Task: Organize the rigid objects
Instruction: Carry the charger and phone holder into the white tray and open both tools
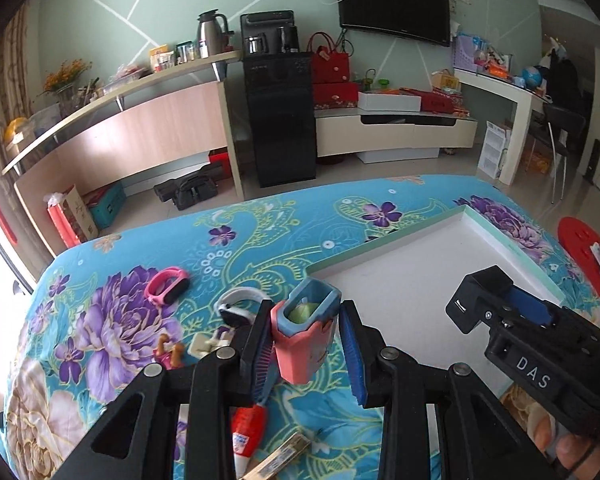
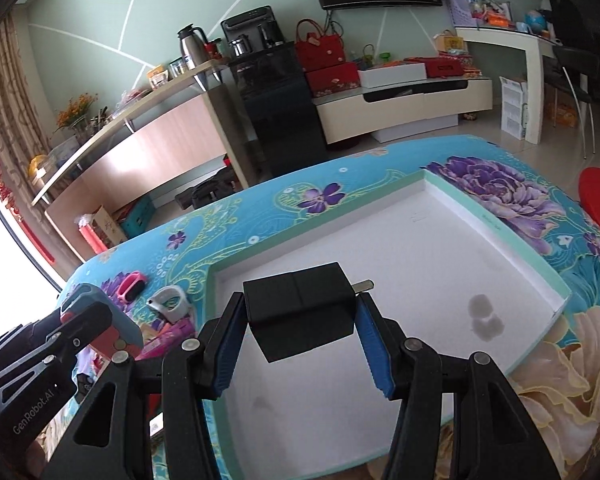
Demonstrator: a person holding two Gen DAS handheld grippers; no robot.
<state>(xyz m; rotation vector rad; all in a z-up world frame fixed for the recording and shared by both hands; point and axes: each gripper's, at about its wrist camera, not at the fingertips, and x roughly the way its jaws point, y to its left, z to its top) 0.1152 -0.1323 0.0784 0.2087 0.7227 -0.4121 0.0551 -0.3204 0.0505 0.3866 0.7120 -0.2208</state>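
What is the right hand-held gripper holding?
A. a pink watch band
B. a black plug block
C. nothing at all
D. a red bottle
B: the right hand-held gripper is shut on a black plug block with metal prongs, held above the white tray.

Pink-and-blue holder, black cube, white tray, turquoise purple-flowered cloth
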